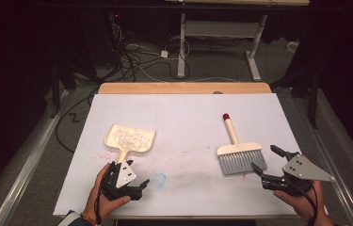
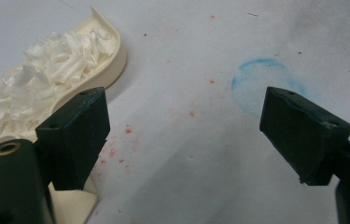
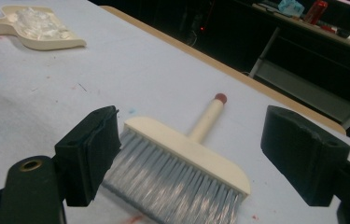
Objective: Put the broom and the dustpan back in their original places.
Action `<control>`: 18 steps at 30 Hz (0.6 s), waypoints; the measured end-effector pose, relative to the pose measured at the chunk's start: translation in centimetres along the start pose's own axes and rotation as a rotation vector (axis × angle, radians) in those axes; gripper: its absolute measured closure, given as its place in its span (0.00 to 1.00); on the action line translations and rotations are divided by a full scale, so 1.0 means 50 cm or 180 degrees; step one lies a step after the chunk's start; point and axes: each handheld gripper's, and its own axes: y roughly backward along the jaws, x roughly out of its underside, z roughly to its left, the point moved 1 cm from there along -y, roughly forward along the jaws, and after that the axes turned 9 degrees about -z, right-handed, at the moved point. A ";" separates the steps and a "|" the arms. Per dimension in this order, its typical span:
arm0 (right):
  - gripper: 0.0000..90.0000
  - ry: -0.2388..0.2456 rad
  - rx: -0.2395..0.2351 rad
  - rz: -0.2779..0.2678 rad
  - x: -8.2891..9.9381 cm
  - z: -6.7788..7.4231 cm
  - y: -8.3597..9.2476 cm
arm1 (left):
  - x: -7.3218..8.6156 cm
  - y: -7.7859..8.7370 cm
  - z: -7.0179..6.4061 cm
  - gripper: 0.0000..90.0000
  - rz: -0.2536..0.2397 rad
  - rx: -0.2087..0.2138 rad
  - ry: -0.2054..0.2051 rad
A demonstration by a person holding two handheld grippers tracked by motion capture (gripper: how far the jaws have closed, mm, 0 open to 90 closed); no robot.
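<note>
A cream dustpan (image 1: 130, 139) full of white paper shreds (image 2: 32, 79) lies at the table's left, its handle pointing toward me. My left gripper (image 1: 129, 179) hovers open just behind that handle, its left jaw next to the pan (image 2: 112, 65), nothing between its jaws. A small brush (image 1: 237, 153) with grey bristles, cream head and red-tipped handle lies at the right, bristles toward me. My right gripper (image 1: 266, 162) stands open beside the bristles (image 3: 172, 186), apart from them, and holds nothing.
White paper (image 1: 183, 117) covers the wooden table, marked with a blue ring (image 2: 261, 84) and red specks. The dustpan (image 3: 37, 25) appears far off in the right gripper view. Cables and desk legs (image 1: 181, 52) are on the floor beyond the far edge.
</note>
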 end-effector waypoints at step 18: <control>0.23 -0.0008 -0.0039 0.0253 0.086 0.014 0.008 | -0.003 -0.003 -0.003 0.17 -0.0033 -0.0001 -0.0006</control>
